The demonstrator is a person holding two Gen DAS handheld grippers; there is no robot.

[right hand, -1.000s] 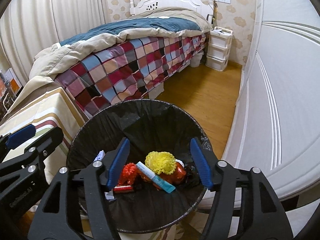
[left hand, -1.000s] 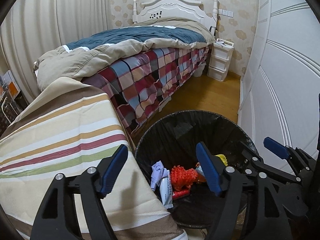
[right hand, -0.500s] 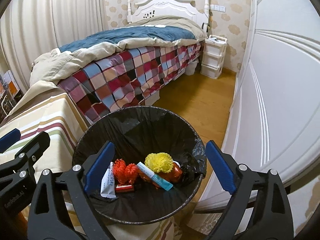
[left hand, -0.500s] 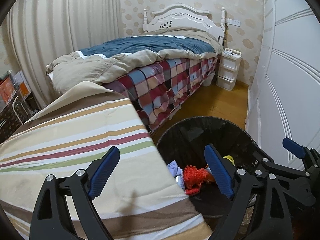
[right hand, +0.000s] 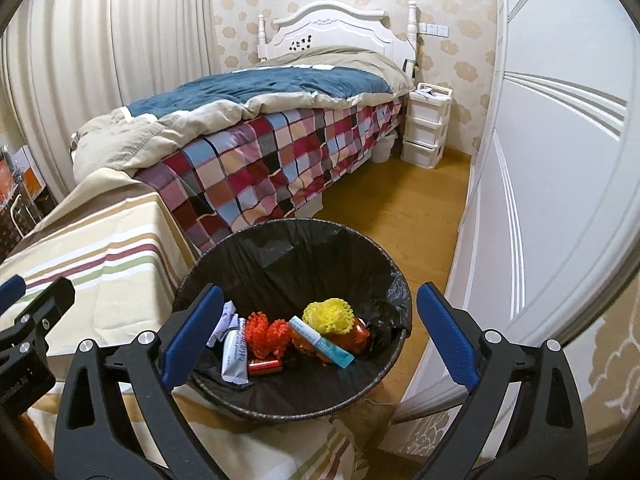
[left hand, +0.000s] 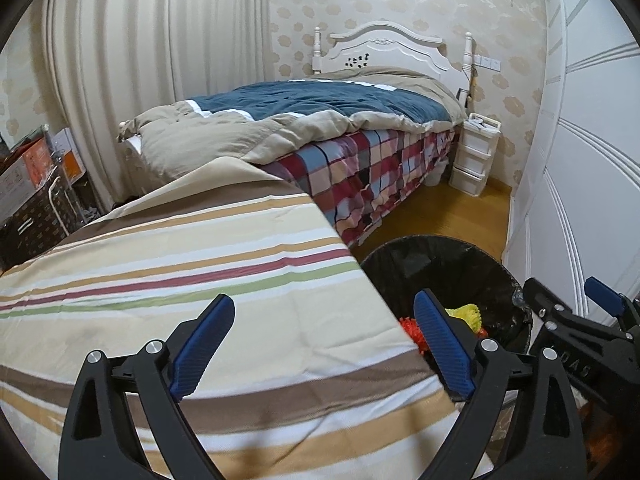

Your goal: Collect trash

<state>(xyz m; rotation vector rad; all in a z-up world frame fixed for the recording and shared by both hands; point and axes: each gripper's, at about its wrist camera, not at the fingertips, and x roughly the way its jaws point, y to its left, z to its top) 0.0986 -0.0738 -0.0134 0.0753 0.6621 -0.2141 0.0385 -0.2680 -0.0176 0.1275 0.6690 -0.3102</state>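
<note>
— How are the tools seen?

— Both are spread wide with nothing held. The left gripper [left hand: 324, 344] is poised over the striped cloth [left hand: 180, 280]; the right gripper [right hand: 318, 328] is poised above the black-lined bin [right hand: 280, 408].

— What is hidden or cut off?

— From the left wrist view, most of the bin [left hand: 440, 256] is masked by the cloth edge and the near finger; only scraps of yellow and orange can be made out. The right gripper [left hand: 580, 320] is cut off at the right edge.

— And the trash?

— It is gathered in the bin: a yellow mesh ball [right hand: 328, 316], orange netting [right hand: 266, 332], a blue-tipped tube [right hand: 322, 340], a white packet [right hand: 236, 356] and crumpled paper [right hand: 224, 320].

— Any writing?

— Print is seen on the tube and packet, but it cannot be read. Beyond lie the checked bedspread [right hand: 272, 164] and, far right, white drawers [right hand: 426, 124].
</note>
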